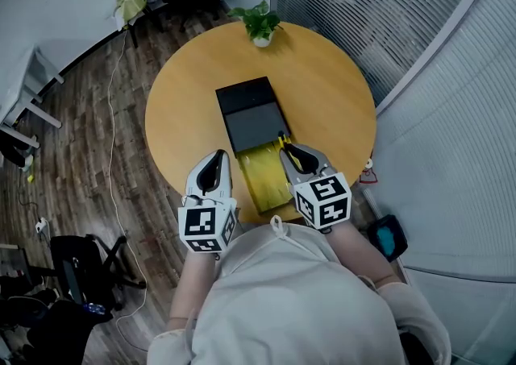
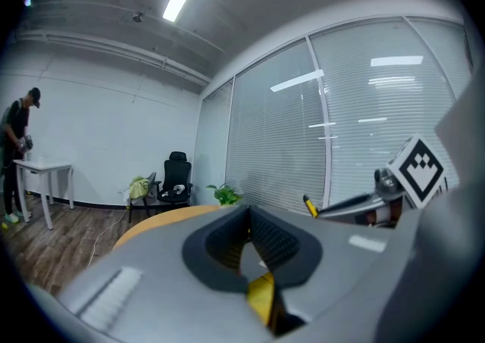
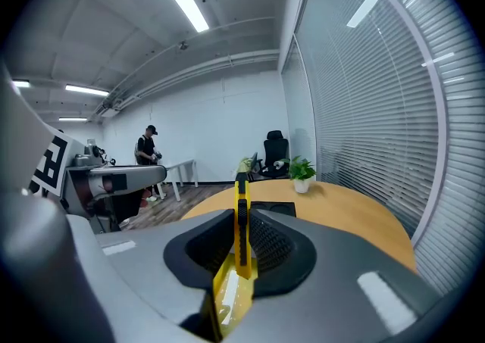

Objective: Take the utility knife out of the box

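A black box (image 1: 250,109) lies in the middle of the round wooden table (image 1: 339,89), its yellow inner tray (image 1: 264,178) pulled out toward me. My right gripper (image 1: 285,150) is shut on a yellow utility knife (image 1: 282,143), held above the tray's right side. In the right gripper view the knife (image 3: 242,220) stands on edge between the pads, its tip pointing away past the jaws. My left gripper (image 1: 214,155) hangs just left of the tray, shut and empty. In the left gripper view its pads (image 2: 276,239) meet at the tips, and the knife's tip (image 2: 309,206) shows at right.
A potted plant (image 1: 260,25) stands at the table's far edge. A glass wall with blinds (image 1: 419,41) curves along the right. An office chair (image 1: 81,263) sits on the wood floor at lower left. A person (image 3: 149,146) stands at a white desk far off.
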